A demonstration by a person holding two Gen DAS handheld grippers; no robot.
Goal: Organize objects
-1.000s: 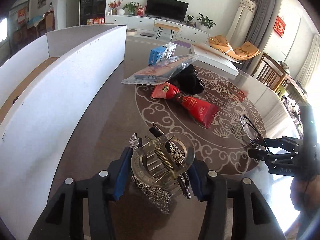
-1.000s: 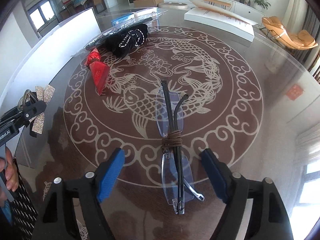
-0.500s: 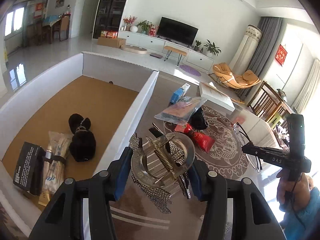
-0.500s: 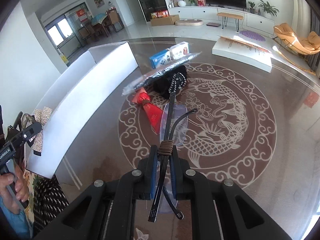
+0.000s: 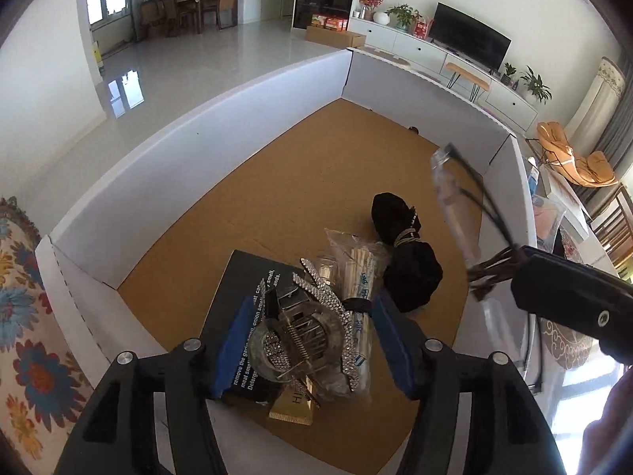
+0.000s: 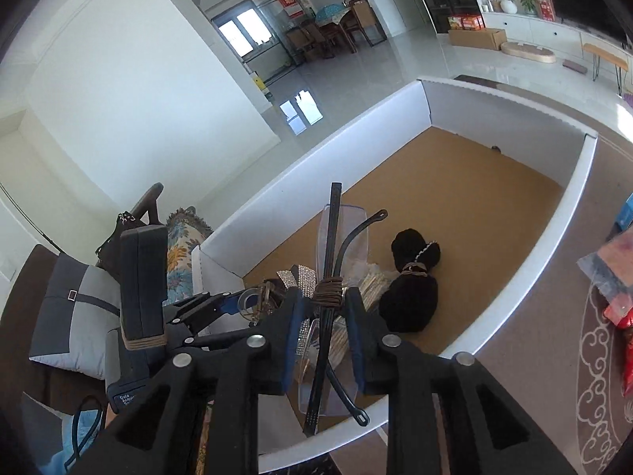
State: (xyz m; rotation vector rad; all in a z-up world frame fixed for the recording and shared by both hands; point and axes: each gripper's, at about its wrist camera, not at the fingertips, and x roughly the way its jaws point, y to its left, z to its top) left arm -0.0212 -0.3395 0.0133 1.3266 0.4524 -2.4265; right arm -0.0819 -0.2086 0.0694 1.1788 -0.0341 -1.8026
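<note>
My left gripper [image 5: 308, 340] is open above the near end of the white cardboard box [image 5: 166, 182]. The rhinestone hair clip [image 5: 304, 336] sits between its pads, over a black box [image 5: 245, 297] and a bag of sticks [image 5: 356, 273]. My right gripper [image 6: 322, 316] is shut on folded glasses [image 6: 336, 245] tied with a brown band, held over the box's near end. The glasses also show in the left wrist view [image 5: 455, 206]. A black pouch [image 6: 411, 289] lies on the box's brown floor.
The box's far half has bare brown floor [image 5: 336, 150]. To the right is the glass table with a red packet [image 6: 627, 316] and a plastic bag [image 6: 609, 261]. A floral cushion [image 5: 19, 316] lies left of the box.
Both grippers moved left from the table to above the box. The right gripper closed on the glasses and lifted them. The left gripper's pads have spread apart around the hair clip.
</note>
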